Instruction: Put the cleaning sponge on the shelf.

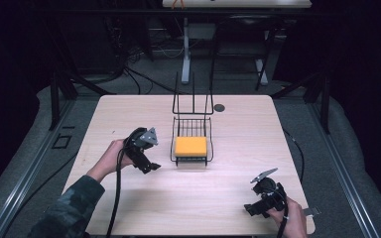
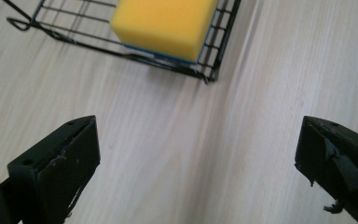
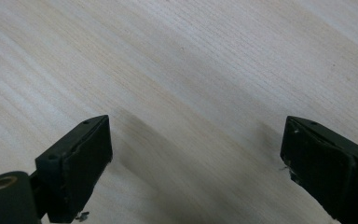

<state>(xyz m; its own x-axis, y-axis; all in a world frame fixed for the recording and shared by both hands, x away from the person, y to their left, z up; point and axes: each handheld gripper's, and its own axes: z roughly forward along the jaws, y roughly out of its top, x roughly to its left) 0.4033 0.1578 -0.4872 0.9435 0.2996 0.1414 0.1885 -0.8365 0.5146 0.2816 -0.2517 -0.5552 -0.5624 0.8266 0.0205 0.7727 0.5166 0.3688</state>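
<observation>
Yellow sponge (image 1: 191, 146) sits in the black wire rack (image 1: 192, 157) at table (image 1: 188, 198) centre. Left gripper (image 1: 155, 167), jaws spread and empty, is just left of the rack. Right gripper (image 1: 249, 209), also spread and empty, is well apart at the near right corner.

yellow sponge (image 1: 190, 146), blk wire basket (image 1: 208, 144), pale wood table (image 1: 129, 109)

No legible text, label, brand, number or sign appears on any surface. The yellow sponge (image 2: 164, 24), the black wire rack (image 1: 192, 130) and the pale wooden table (image 1: 129, 109) bear no markings. The black jaws seen in both gripper views are likewise unmarked
</observation>
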